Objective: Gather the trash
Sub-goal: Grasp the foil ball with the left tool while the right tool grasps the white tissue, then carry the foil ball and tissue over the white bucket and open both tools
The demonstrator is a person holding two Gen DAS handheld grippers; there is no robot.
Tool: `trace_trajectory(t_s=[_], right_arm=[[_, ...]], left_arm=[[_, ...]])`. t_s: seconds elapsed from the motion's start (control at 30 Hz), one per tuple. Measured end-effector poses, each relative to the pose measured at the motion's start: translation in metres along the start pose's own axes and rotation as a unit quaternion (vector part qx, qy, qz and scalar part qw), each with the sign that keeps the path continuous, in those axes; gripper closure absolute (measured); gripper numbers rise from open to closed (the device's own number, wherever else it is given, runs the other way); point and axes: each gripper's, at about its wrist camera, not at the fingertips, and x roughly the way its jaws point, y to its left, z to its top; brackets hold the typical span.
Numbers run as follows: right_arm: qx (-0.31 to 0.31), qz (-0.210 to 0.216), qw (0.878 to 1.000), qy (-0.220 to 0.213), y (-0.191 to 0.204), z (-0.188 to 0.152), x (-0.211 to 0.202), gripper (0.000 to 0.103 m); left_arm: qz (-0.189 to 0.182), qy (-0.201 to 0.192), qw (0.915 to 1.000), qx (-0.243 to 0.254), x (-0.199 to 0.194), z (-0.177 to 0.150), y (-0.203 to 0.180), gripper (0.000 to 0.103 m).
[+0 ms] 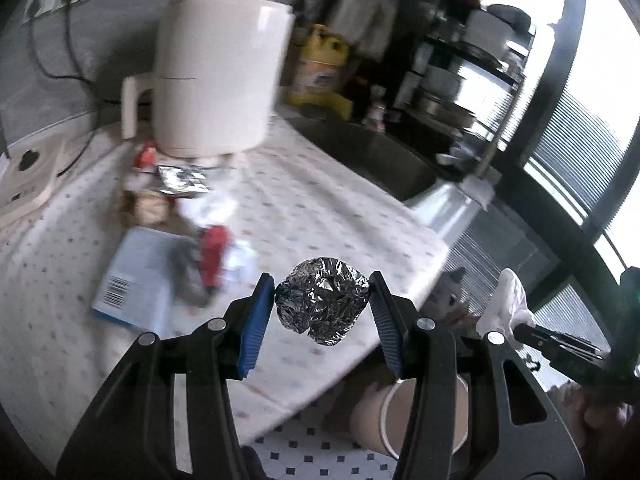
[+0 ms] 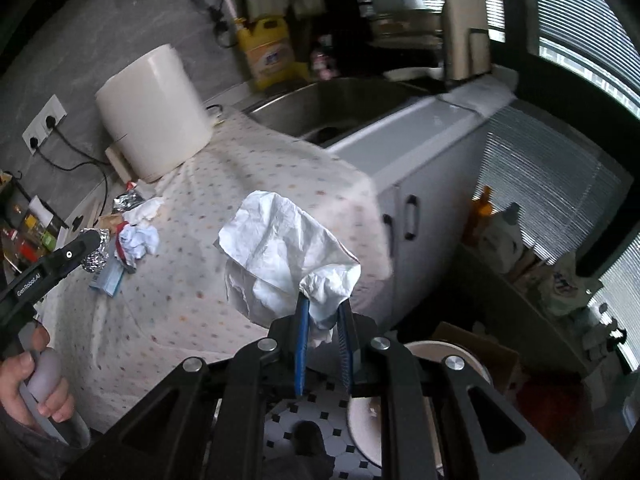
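My left gripper (image 1: 322, 294) is shut on a crumpled foil ball (image 1: 322, 306) and holds it above the front edge of the cloth-covered counter (image 1: 312, 208). My right gripper (image 2: 324, 304) is shut on a crumpled white tissue (image 2: 280, 256), held in the air beyond the counter's corner. It also shows in the left wrist view (image 1: 506, 304). More trash lies on the counter: a foil wrapper (image 1: 182, 178), a red-and-white wrapper (image 1: 214, 252), crumpled paper (image 2: 138, 242) and a blue box (image 1: 132, 280). A round bin (image 2: 400, 392) with a beige rim stands on the floor below my right gripper.
A white air fryer (image 1: 216, 76) stands at the back of the counter. A steel sink (image 2: 332, 108) lies to the right, with a yellow detergent bottle (image 2: 268, 52) behind it. A white cabinet (image 2: 424, 184) sits below the sink. Shelves with bottles (image 2: 504, 240) are at the right.
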Motion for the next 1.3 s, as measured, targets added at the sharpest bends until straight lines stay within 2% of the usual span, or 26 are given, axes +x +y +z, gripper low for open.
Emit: trace_trajectory(t_s=[0.3, 0.67, 0.7, 0.8, 0.97, 1.1, 1.3], right_arm=[[0.019, -0.005, 1.0, 0.009, -0.062, -0.021, -0.023, 0.088], [0.035, -0.009, 0.998, 0.059, -0.11, -0.069, -0.017, 0.086], [0.036, -0.007, 0.997, 0.065, -0.114, -0.075, -0.014, 0.084], [0.027, -0.024, 0.997, 0.07, -0.122, -0.089, -0.008, 0.052], [0.02, -0.022, 0.996, 0.083, -0.137, -0.106, -0.003, 0.048], [0.006, -0.031, 0.996, 0.078, -0.149, -0.117, -0.015, 0.036], [0.024, -0.06, 0.995, 0.069, -0.184, -0.126, -0.037, 0.035]], left_arm=[[-0.021, 0.01, 0.9994, 0.027, 0.002, -0.02, -0.074, 0.054], [-0.036, 0.047, 0.9975, 0.039, 0.016, -0.061, -0.121, 0.054], [-0.038, 0.051, 0.9972, 0.04, 0.017, -0.066, -0.125, 0.054], [-0.042, 0.06, 0.9963, 0.046, 0.022, -0.081, -0.133, 0.054], [-0.047, 0.076, 0.9949, 0.048, 0.033, -0.108, -0.143, 0.054], [-0.055, 0.085, 0.994, 0.039, 0.043, -0.129, -0.152, 0.054], [-0.082, 0.097, 0.9913, 0.033, 0.057, -0.15, -0.18, 0.054]])
